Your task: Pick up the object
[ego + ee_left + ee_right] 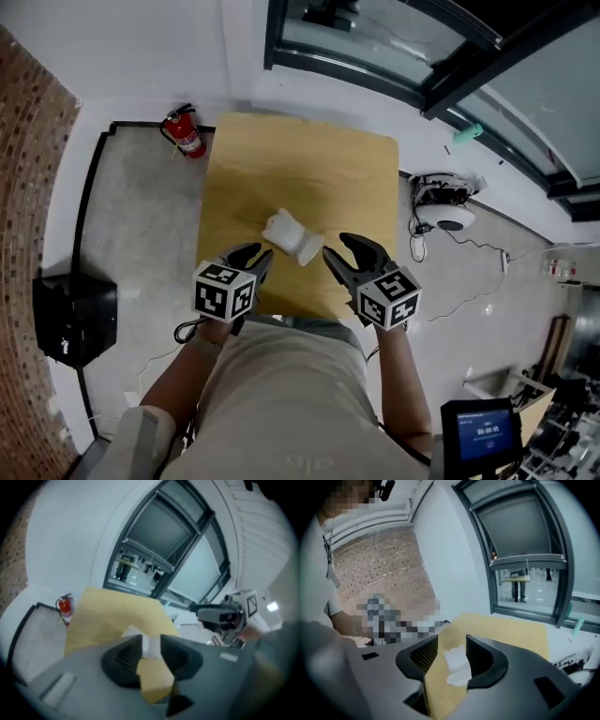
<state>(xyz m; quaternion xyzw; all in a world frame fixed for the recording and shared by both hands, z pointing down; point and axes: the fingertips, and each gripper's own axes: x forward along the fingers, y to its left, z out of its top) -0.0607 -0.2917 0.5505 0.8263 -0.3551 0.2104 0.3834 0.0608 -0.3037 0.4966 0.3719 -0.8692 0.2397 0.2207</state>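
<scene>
A red fire extinguisher (187,134) sits beside the wooden table (300,169).

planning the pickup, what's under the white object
The white object lies on the wooden table; no mat or tray shows around it. The spot its body covers can't be seen.

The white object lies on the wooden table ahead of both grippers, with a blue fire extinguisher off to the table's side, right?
Not quite: the fire extinguisher is red, not blue, as the head view shows. The white object does lie on the wooden table.
</scene>
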